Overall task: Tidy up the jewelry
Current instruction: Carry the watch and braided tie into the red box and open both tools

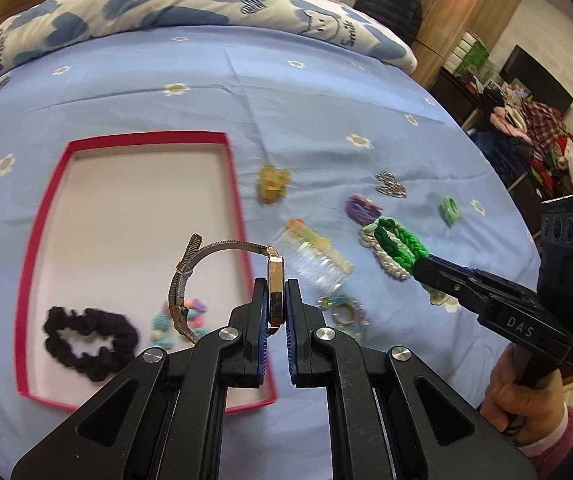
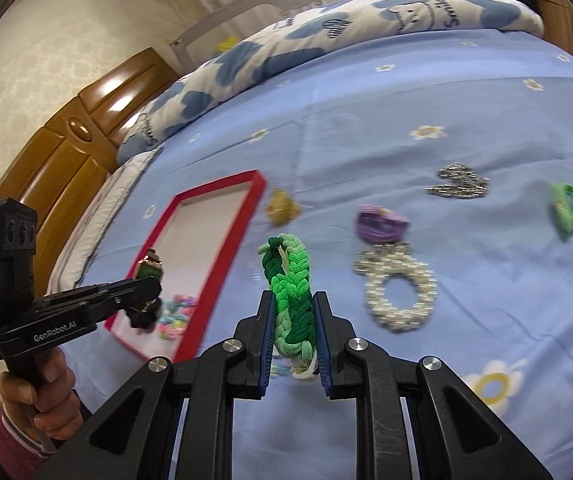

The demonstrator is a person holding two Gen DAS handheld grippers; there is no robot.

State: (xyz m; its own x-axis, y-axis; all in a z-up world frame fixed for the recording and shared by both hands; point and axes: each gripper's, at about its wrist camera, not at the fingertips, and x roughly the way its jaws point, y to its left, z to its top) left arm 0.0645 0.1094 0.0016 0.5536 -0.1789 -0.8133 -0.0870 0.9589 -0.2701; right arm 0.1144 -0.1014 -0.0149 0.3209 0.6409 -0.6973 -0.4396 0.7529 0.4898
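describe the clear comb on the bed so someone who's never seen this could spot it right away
Start at the red tray on the blue flowered sheet. Just past its right rim, between the tray and the pearl ring, lies the comb. It is the only see-through piece with a row of long teeth, topped by yellow-orange trim.

Watch (image 1: 275,280) face: edge-on between the pads, dial unreadable.
Small pastel pieces (image 1: 190,314) in red tray (image 1: 30,264): blurred, partly behind the watch band.
Braided green band (image 2: 290,304): lower end hidden between the pads.
Clear comb (image 1: 318,264): blurred.
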